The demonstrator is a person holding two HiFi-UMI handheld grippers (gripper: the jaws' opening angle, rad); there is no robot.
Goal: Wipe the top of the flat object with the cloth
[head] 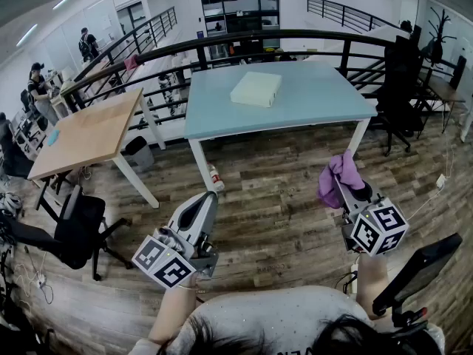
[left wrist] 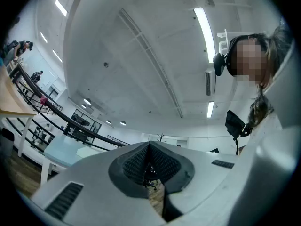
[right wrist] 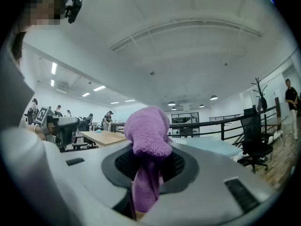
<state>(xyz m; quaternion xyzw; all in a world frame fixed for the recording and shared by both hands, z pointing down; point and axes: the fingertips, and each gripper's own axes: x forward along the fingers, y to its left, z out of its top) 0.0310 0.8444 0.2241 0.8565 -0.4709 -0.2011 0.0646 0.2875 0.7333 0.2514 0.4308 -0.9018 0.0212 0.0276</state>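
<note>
The wipe has not begun; this looks like the carry stage. The right tool (head: 346, 189) is clenched on the purple cloth (head: 334, 176), which bunches above its jaws. The left tool (head: 209, 197) is pressed shut on nothing. Both hang over the wooden floor (head: 281, 205), well apart from the blue bench (head: 318, 106). The flat object (head: 256, 89) lies there near the middle, toward the far edge. Next, I judge, the cloth must be carried forward and lowered flat onto that top. How much cloth sits inside the jaws is hidden, and the pale object's material cannot be told.
</note>
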